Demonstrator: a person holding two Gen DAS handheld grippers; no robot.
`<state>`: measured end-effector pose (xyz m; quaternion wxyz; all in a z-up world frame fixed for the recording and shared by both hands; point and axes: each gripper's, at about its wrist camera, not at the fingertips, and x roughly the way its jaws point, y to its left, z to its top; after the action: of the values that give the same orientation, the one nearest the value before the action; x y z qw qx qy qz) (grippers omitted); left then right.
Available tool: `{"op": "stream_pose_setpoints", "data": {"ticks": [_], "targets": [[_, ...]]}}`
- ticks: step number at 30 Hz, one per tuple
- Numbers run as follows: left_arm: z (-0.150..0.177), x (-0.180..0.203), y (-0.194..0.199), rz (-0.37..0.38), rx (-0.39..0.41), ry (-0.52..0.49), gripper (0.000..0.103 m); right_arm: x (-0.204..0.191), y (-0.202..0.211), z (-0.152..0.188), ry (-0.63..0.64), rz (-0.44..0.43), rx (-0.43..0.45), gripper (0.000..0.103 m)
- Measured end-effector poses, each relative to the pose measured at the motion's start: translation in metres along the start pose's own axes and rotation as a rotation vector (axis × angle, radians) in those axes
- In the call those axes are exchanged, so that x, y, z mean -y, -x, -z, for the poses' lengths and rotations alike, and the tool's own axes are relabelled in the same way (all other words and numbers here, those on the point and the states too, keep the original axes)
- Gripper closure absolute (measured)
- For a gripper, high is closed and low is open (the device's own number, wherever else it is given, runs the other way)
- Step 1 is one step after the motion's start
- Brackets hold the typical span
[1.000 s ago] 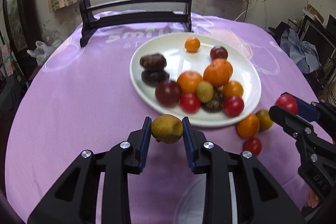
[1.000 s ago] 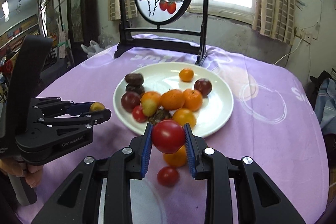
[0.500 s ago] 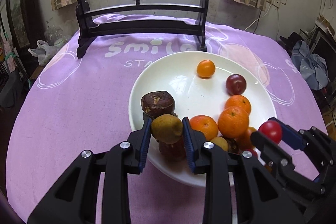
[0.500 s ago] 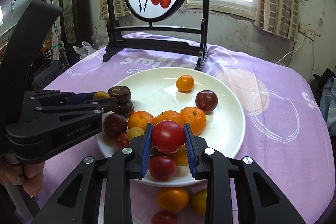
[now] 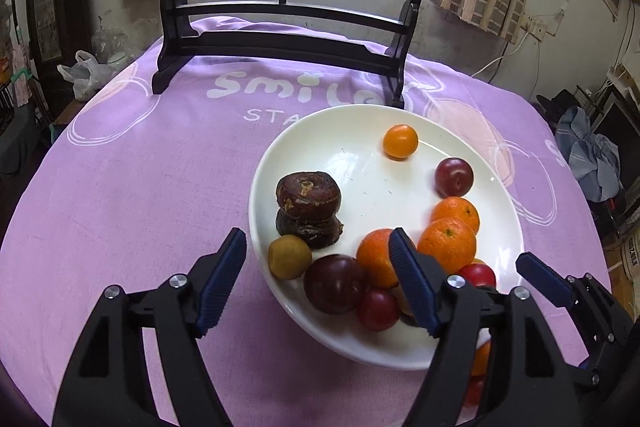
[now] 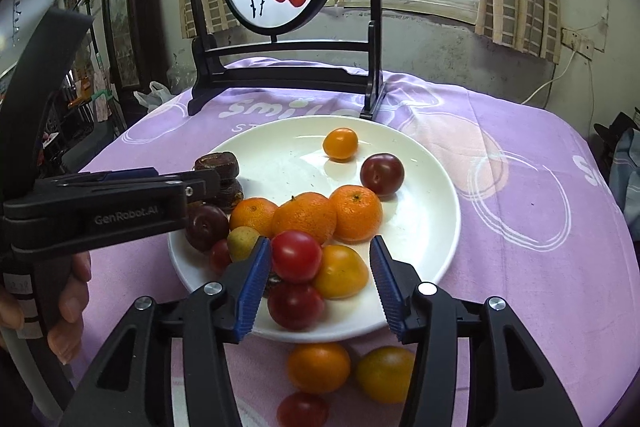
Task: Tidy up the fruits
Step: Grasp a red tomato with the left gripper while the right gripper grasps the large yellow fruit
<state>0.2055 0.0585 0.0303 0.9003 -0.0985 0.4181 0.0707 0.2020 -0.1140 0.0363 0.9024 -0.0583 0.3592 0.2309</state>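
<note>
On the white plate (image 6: 432, 227) at frame centre sit three mandarins (image 6: 308, 215), two stacked dark dried fruits (image 5: 308, 195), two plums (image 6: 382, 169). Three fruits lie on the purple cloth (image 6: 520, 267) below. Left gripper (image 5: 316, 279) is opening, yellow-brown fruit (image 5: 289, 257) released between. Right gripper (image 6: 318, 279) is opening around the round red tomato (image 6: 296, 255); no clear long axis.

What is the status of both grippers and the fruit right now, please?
Left gripper and right gripper both opening, nothing gripped. Yellow-green fruit and red tomato lie on white plate. Three fruits on the cloth beside it.
</note>
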Motion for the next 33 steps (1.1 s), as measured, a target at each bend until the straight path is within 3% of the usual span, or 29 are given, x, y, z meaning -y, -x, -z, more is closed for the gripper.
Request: {"op": "stream_pose_setpoints", "data": {"ticks": [13,22,33], "targets": [[0.035,0.005,0.032,0.018,0.015,-0.024,0.024,0.028,0.038,0.035,-0.078,-0.01,-0.016,0.042],[0.075,0.014,0.041,0.041,-0.03,-0.057,0.019,0.031,0.059,0.065,-0.072,-0.01,-0.032,0.041],[0.117,0.041,0.031,0.054,-0.104,-0.146,0.018,0.038,0.07,0.09,-0.069,-0.019,-0.082,0.039]]}}
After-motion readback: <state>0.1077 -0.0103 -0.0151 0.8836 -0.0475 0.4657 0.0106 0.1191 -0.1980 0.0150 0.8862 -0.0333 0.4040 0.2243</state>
